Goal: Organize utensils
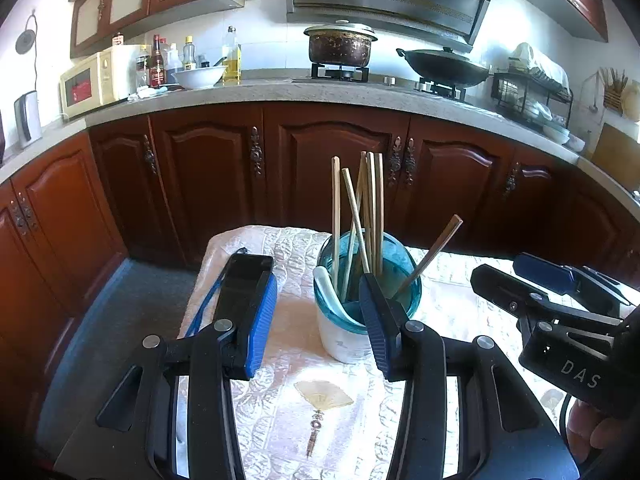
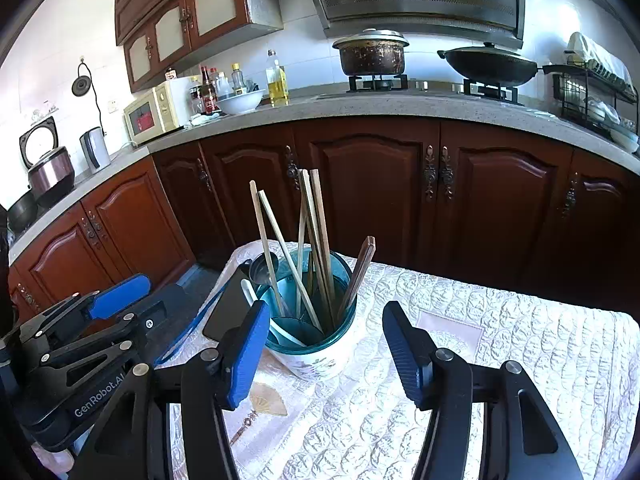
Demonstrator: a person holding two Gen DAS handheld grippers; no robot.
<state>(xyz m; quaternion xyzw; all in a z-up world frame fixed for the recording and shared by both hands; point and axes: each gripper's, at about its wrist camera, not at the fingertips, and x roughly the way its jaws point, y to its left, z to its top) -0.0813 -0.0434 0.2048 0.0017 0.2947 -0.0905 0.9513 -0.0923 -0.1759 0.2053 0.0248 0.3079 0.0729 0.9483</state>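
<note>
A white utensil cup with a teal rim [image 1: 347,344] [image 2: 320,360] stands on the white quilted tablecloth [image 1: 304,420] [image 2: 500,340]. It holds several wooden chopsticks [image 1: 370,208] [image 2: 316,240], a darker chopstick pair [image 1: 434,254] [image 2: 360,272], a white spoon [image 1: 326,286] [image 2: 250,292] and a dark ladle [image 2: 262,266]. My left gripper [image 1: 320,320] is open and empty, just in front of the cup. My right gripper [image 2: 326,352] is open and empty, its fingers either side of the cup's near wall. Each gripper shows in the other's view [image 1: 532,276] [image 2: 120,300].
A black phone with a blue strap [image 1: 246,276] [image 2: 228,308] lies on the cloth left of the cup. Behind the table run brown cabinets [image 1: 340,168] and a countertop [image 2: 360,104] with a microwave, bottles, a bowl, a pot and a wok.
</note>
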